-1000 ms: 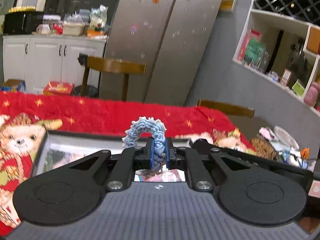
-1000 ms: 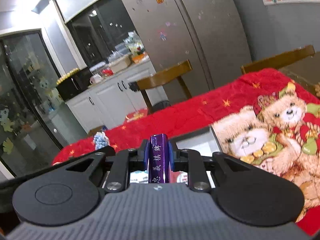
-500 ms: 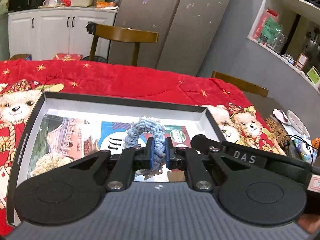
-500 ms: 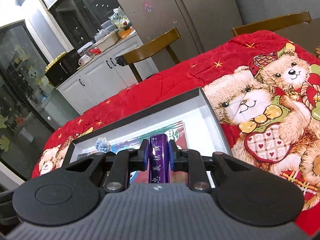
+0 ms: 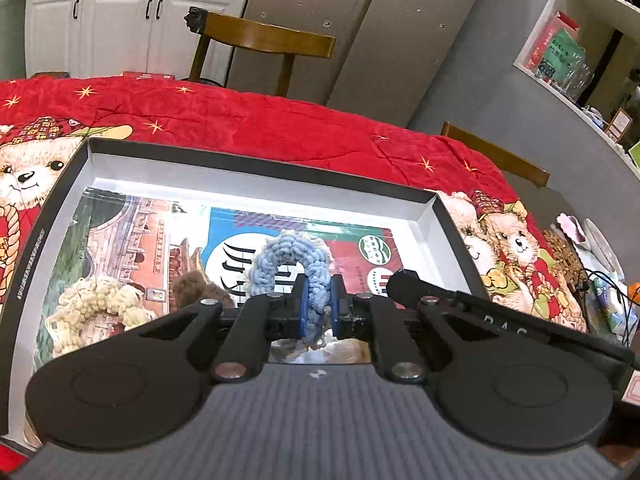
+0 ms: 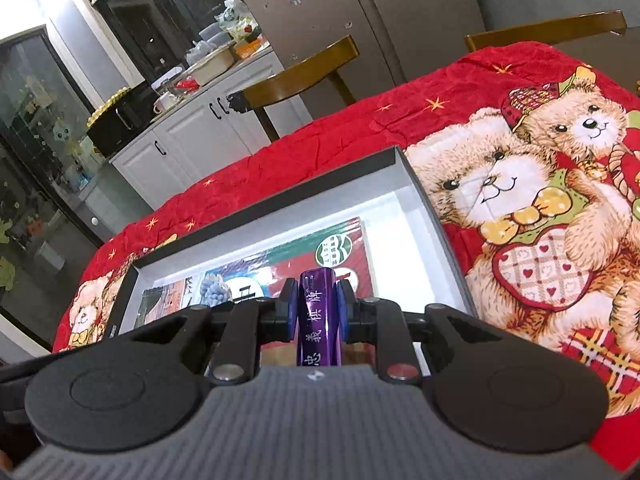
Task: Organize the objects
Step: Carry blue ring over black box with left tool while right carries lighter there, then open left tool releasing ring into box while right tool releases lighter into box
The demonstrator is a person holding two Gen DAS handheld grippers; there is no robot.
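Observation:
My left gripper [image 5: 318,306] is shut on a light blue knitted scrunchie [image 5: 288,258], held upright above the black-rimmed shallow box [image 5: 260,166]. In the box lie a cream fluffy scrunchie [image 5: 94,300] and a brown fuzzy one [image 5: 198,286], on printed cards. My right gripper [image 6: 318,306] is shut on a shiny purple box with white Chinese characters [image 6: 318,320], over the same box [image 6: 430,220]. The right gripper's black body [image 5: 480,312] shows at the right of the left wrist view. The blue scrunchie [image 6: 216,290] appears small in the right wrist view.
The box rests on a red quilted cloth with teddy bears [image 5: 248,120]. Wooden chairs [image 5: 264,40] stand behind the table, with white cabinets [image 5: 116,24] and a steel fridge beyond. Clutter and cables [image 5: 600,272] lie at the table's right end.
Both grippers have sunk and tipped downward toward the box, which now fills the middle of both views. Each grip is unchanged.

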